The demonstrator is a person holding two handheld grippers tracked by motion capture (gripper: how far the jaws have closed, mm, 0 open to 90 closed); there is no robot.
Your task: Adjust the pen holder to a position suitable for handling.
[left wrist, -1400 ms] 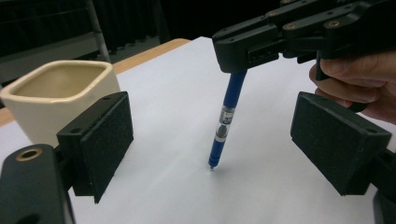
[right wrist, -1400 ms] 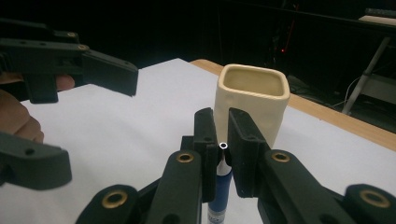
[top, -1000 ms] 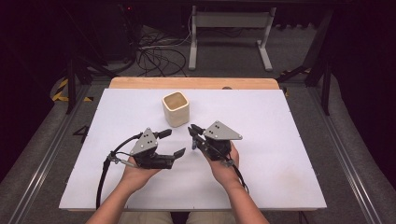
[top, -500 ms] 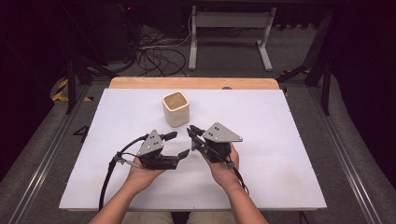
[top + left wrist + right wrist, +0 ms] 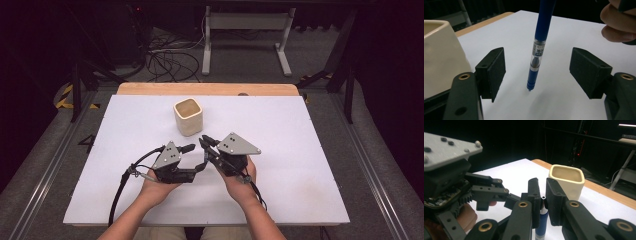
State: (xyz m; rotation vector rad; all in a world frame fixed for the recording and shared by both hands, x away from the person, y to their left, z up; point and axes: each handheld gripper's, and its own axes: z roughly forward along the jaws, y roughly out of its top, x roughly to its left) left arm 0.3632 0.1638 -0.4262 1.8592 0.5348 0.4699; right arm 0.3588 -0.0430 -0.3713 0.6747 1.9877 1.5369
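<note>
A blue pen (image 5: 537, 50) stands nearly upright with its tip on the white table (image 5: 564, 30). My right gripper (image 5: 543, 192) is shut on the pen (image 5: 541, 220) near its upper end. The left gripper (image 5: 541, 68) is open, its pads either side of the pen's lower part without touching it. Its jaws have just been closing in on the pen. From above, the left gripper (image 5: 195, 158) and right gripper (image 5: 206, 145) meet tip to tip at the table's middle. A cream square cup (image 5: 188, 116) stands just behind them, empty as far as I can see.
The white sheet (image 5: 300, 150) covers a wooden table whose bare far edge (image 5: 210, 89) shows behind the cup. A black cable (image 5: 122, 185) trails from the left gripper toward the near edge. Dark floor with cables and a metal stand lies beyond.
The left gripper has shifted slightly right toward the right gripper, and its jaws have narrowed. The right gripper and cup have stayed put.
</note>
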